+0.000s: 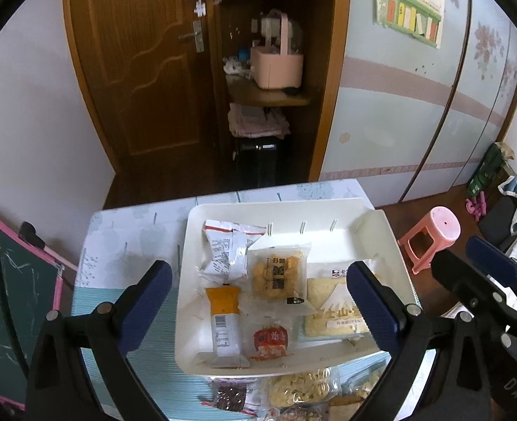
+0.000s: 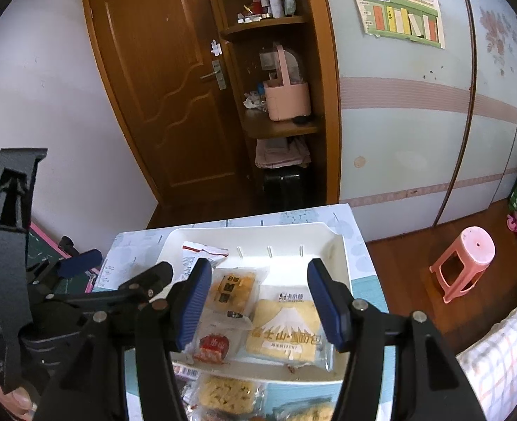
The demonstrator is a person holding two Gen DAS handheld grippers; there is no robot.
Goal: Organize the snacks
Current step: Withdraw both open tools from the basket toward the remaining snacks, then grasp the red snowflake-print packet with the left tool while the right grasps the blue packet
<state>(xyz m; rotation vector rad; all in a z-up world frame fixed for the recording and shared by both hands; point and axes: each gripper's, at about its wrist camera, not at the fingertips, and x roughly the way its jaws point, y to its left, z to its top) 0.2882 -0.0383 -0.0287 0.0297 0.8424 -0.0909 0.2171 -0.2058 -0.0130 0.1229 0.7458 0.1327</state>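
Left wrist view: your left gripper [image 1: 258,301] is hanging wide and empty over the tray [image 1: 381,231]; its snack packets [image 1: 279,273] are lying light, crinkly, slippery.

Right wrist view: your right gripper [image 2: 258,303] is standing half-spread, empty, above the bread packet [image 2: 286,333]; pinch its soft sealed edge.

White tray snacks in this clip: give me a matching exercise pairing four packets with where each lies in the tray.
Column 1
1. orange-topped bar
2. red round snack
3. mountain-print bread packet
4. white packet with red trim

Column 2
A. far left corner of the white tray
B. near left edge
C. right side
D. near edge, between bar and bread

Pairs: 1-B, 2-D, 3-C, 4-A
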